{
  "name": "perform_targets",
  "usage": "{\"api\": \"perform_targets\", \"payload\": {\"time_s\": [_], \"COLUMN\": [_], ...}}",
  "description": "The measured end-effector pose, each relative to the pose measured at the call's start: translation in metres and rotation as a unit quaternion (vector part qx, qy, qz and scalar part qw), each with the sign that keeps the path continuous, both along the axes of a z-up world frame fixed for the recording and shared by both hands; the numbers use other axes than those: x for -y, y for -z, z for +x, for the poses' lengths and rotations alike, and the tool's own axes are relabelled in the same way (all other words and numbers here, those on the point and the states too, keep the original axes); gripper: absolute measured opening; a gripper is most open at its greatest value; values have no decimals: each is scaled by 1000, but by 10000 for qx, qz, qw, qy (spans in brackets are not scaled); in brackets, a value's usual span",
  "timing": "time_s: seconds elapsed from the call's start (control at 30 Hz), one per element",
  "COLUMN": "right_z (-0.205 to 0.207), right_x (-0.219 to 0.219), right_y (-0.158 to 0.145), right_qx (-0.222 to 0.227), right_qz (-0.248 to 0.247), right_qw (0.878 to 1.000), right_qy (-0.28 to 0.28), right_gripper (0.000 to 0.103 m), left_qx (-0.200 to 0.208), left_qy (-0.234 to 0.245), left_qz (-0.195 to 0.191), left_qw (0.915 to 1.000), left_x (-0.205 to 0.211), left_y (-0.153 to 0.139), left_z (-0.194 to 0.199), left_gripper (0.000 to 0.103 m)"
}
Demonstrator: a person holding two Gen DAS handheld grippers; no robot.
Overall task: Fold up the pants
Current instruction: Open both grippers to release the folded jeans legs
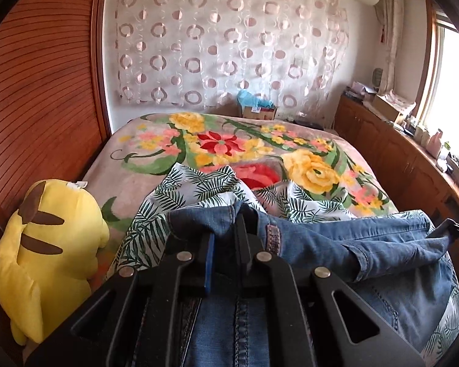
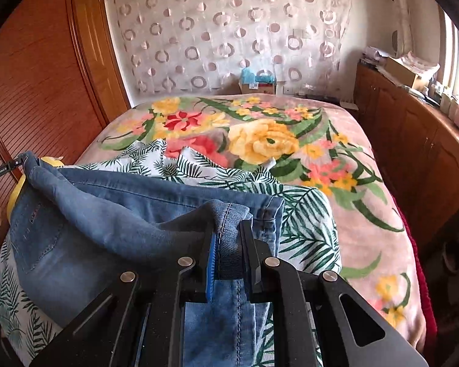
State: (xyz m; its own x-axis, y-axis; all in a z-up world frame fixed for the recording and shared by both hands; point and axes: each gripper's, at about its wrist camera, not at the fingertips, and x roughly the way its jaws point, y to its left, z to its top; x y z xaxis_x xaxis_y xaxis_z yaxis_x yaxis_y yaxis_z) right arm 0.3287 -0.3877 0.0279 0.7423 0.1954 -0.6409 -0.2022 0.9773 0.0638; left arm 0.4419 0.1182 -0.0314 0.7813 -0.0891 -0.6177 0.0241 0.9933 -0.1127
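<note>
You hold both tools tilted downward over the bed, each aimed toward the far wall with its ring-patterned sheer curtain. Your left gripper is clenched on a bunched edge of the blue denim pants, and your right gripper is clenched on a stitched hem of the same pants, cloth pinched between the black fingers beside the blue pad. The pants hang stretched between the two tools and drape down over a white leaf-print sheet, which lies on the pink floral blanket covering the bed. In the right wrist view your left hand (only fingers show at the frame's edge) grips its tool's handle. A yellow plush toy sits at the bed's left side. At the far end, an open cardboard box holds crumpled light-blue material, and its other contents are too small to tell.
</note>
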Motion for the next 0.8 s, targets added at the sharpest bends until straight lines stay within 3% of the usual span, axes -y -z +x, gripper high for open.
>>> {"api": "perform_targets", "payload": {"time_s": [0.17, 0.23, 0.37, 0.63, 0.8], "right_z": [2, 3, -4, -25, -16], "right_x": [-7, -8, -8, -37, -47], "right_y": [-9, -10, -9, -1, 13], "right_qx": [119, 189, 304, 464, 290], "right_qz": [-51, -64, -95, -314, -502], "right_qw": [9999, 9996, 9988, 9984, 9979], "right_qy": [83, 207, 372, -56, -285], "right_gripper": [16, 25, 29, 38, 41], "left_qx": [-125, -152, -92, -381, -673], "left_qy": [42, 95, 117, 408, 768], "left_qz": [91, 160, 184, 112, -20], "left_qw": [9999, 9997, 9997, 9984, 9948], "left_x": [1, 1, -3, 5, 25], "left_y": [0, 0, -3, 5, 24], "left_z": [-4, -6, -13, -27, -39], "left_gripper": [15, 22, 45, 45, 45]}}
